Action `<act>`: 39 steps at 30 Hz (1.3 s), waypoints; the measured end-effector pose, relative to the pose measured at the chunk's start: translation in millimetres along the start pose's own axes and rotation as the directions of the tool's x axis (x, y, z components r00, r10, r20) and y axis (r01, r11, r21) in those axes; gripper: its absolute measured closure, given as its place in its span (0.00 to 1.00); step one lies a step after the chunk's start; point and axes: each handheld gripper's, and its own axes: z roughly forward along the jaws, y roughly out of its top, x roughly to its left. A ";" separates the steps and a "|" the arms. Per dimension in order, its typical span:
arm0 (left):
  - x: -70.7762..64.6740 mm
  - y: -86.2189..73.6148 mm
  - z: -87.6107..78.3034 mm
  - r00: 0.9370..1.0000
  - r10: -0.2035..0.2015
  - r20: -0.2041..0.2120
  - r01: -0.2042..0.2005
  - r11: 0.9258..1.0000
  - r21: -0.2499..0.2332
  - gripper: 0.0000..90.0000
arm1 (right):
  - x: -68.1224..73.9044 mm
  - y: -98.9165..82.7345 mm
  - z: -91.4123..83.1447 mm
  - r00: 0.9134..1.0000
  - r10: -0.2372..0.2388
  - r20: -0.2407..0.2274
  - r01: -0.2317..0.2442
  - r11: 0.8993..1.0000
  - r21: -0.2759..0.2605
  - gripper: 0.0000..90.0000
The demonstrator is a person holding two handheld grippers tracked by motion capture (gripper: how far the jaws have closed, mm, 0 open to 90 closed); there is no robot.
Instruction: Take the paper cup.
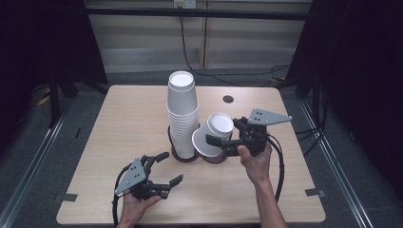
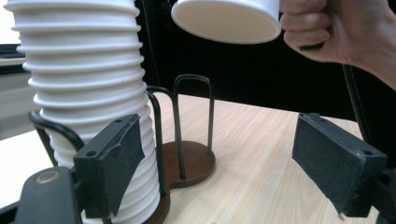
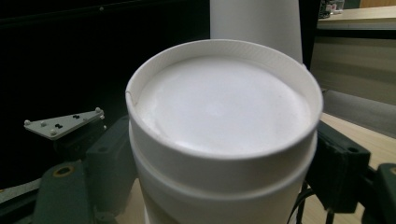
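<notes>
A tall stack of upturned white paper cups (image 1: 182, 111) (image 2: 88, 93) stands on one side of a dark wire cup holder (image 2: 187, 161) at the middle of the table. My right gripper (image 1: 225, 135) (image 3: 219, 186) is shut on a single white paper cup (image 1: 215, 132) (image 3: 219, 126), bottom up and tilted, just above the holder's bare brown base beside the stack. That cup (image 2: 229, 21) hangs over the wire loops in the left gripper view. My left gripper (image 1: 171, 167) (image 2: 215, 163) is open near the front left, facing the holder, nothing between its pads.
The wooden table (image 1: 123, 118) has a small dark hole (image 1: 228, 99) at the back right. Cables trail from both grippers over the front edge. Dark curtains and a grey floor surround the table.
</notes>
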 end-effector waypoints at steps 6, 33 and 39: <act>-0.6 0.9 2.0 1.000 -0.012 0.005 0.013 1.000 -0.012 0.17 | 4.1 -8.3 3.3 1.000 0.005 -0.018 -0.005 1.000 -0.001 0.23; -10.3 2.1 8.5 0.999 0.003 0.054 -0.002 1.000 -0.020 0.17 | 19.6 -57.6 29.4 0.995 0.035 -0.096 -0.032 0.999 0.039 0.23; -11.3 0.7 10.8 0.998 0.020 0.052 -0.019 1.000 -0.008 0.17 | 20.8 -68.3 33.9 0.992 0.056 -0.114 -0.051 0.998 0.043 0.23</act>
